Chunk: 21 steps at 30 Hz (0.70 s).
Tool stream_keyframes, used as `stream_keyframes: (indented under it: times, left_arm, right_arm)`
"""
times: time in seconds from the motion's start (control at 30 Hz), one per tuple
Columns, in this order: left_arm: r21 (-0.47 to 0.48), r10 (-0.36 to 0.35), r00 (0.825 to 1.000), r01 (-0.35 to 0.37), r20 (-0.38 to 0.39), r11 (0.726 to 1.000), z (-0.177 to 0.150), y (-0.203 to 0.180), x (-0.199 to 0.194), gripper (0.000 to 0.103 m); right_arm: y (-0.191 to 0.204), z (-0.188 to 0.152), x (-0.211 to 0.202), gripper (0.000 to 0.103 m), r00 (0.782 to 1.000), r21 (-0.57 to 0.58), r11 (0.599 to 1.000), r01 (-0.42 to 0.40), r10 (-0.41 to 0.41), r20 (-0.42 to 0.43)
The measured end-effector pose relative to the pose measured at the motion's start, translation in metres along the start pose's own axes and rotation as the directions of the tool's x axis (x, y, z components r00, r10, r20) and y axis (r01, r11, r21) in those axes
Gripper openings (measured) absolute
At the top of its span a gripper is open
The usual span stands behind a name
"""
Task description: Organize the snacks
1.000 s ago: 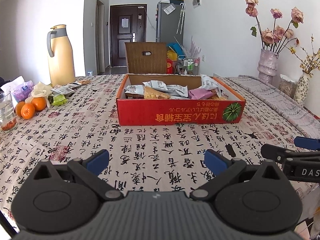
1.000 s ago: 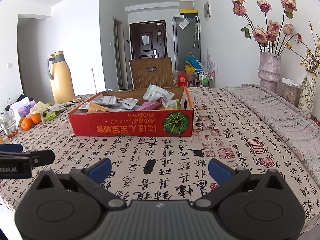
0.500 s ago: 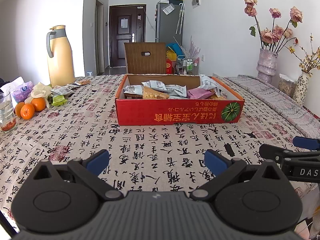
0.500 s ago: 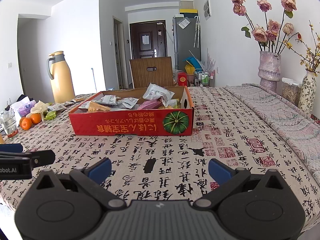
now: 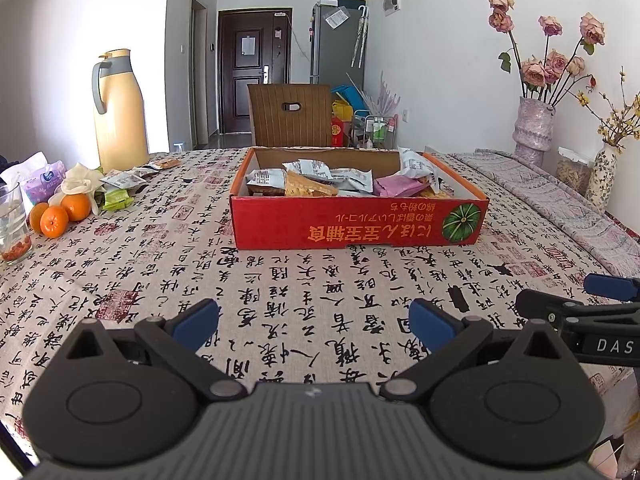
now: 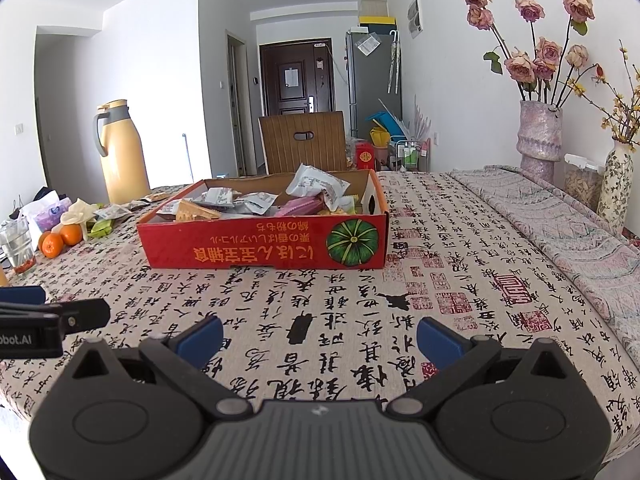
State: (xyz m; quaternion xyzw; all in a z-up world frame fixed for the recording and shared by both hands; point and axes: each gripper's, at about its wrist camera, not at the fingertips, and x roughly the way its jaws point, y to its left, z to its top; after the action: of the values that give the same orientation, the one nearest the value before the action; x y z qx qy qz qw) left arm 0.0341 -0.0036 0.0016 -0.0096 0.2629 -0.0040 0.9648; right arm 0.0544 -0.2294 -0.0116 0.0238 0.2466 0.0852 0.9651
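Hovering low over the table (image 5: 304, 280), the left gripper (image 5: 314, 326) and right gripper (image 6: 318, 336) both have fingers spread wide, holding nothing. The snacks (image 5: 348, 178) sit heaped in one red box (image 5: 356, 224) well ahead. The risk: a reach into that loose pile could pinch two slippery packets at once, or nudge the light box along the cloth. The count: one box, three oranges (image 5: 56, 216), one thermos (image 5: 120, 108), two vases, and a few stray packets (image 5: 120, 182) by the fruit.
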Motion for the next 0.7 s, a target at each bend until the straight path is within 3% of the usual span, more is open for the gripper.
stream_keyframes:
  times: [0.7]
  left_arm:
    - [0.004,-0.004,1.0,0.004,0.001,1.0,-0.0014,-0.0033,0.0006,0.103]
  right_arm:
    - [0.0003,-0.0019,0.0,0.103,1.0,-0.001,1.0,-0.001,0.001,-0.005]
